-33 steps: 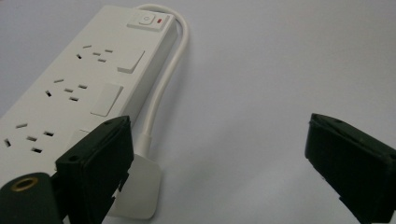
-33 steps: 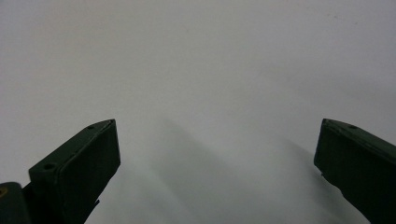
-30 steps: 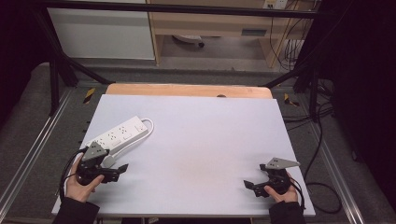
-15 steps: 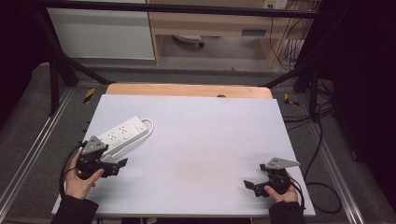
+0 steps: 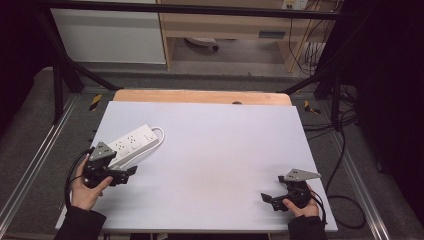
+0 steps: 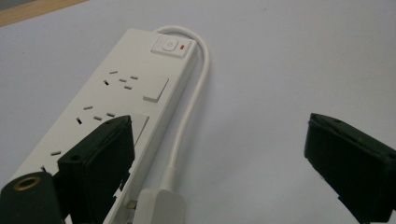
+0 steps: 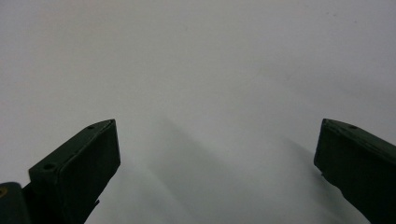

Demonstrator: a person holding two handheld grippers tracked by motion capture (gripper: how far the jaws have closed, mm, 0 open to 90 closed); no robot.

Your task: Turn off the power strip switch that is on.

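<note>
left gripper view: black two-jaw left gripper [image 6: 219, 158], jaws spread wide, holding nothing; one jaw hangs over the strip's near end.
target: white plastic power strip [image 5: 131, 146] with red-lit switch [image 6: 170, 45], lying flat at the left of the white table [image 5: 225, 150], its white cable [image 6: 189, 112] looped alongside.
right gripper [image 5: 278, 198]: wide apart, empty, low at the near right edge.
technique: likely centre both jaws across the strip's width, clear of the cable, then close squarely.
</note>
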